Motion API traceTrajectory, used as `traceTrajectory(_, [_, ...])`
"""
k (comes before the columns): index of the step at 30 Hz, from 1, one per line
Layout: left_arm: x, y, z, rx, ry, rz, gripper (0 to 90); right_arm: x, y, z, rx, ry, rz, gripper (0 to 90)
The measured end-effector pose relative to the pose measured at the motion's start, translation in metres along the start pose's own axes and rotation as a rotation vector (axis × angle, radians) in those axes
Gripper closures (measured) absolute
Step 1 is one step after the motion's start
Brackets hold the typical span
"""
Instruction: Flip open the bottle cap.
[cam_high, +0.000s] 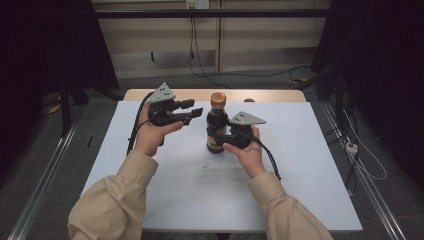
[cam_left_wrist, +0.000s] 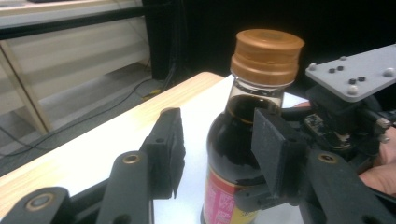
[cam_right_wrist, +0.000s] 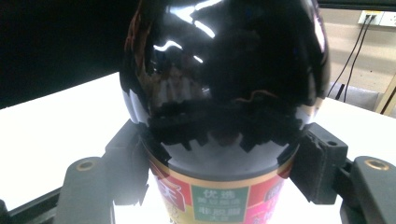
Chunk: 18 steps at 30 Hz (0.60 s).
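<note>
Gripping the upright bottle (cam_high: 217, 125), right gripper (cam_high: 231, 138) jaws clamp it; left gripper (cam_high: 192, 111) jaws spread beside it

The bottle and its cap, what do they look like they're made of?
Bottle: glossy and see-through at the neck, with dark liquid inside and sharp reflections on its body in the right gripper view; it could be glass or clear plastic, the look leaves that open. Cap: matte orange-brown with ridged steps, probably moulded plastic. The right gripper is clamped on the body; the left gripper is open beside the neck.
</note>
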<state>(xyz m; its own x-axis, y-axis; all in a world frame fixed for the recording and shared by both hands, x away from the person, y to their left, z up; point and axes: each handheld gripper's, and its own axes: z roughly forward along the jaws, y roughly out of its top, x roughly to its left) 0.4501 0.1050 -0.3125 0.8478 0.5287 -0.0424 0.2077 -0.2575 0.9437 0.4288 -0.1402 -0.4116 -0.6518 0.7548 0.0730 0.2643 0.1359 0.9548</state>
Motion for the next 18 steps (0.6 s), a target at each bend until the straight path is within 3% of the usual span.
traceTrajectory(10, [0.001,0.009,0.003,-0.007,-0.058,-0.045,73.7,0.000,0.000,0.000,-0.001,-0.001,0.001,30.4])
traceTrajectory(18, [-0.001,0.021,0.007,0.023,-0.079,-0.042,90.0,0.000,0.000,0.000,-0.001,-0.001,0.004,30.4])
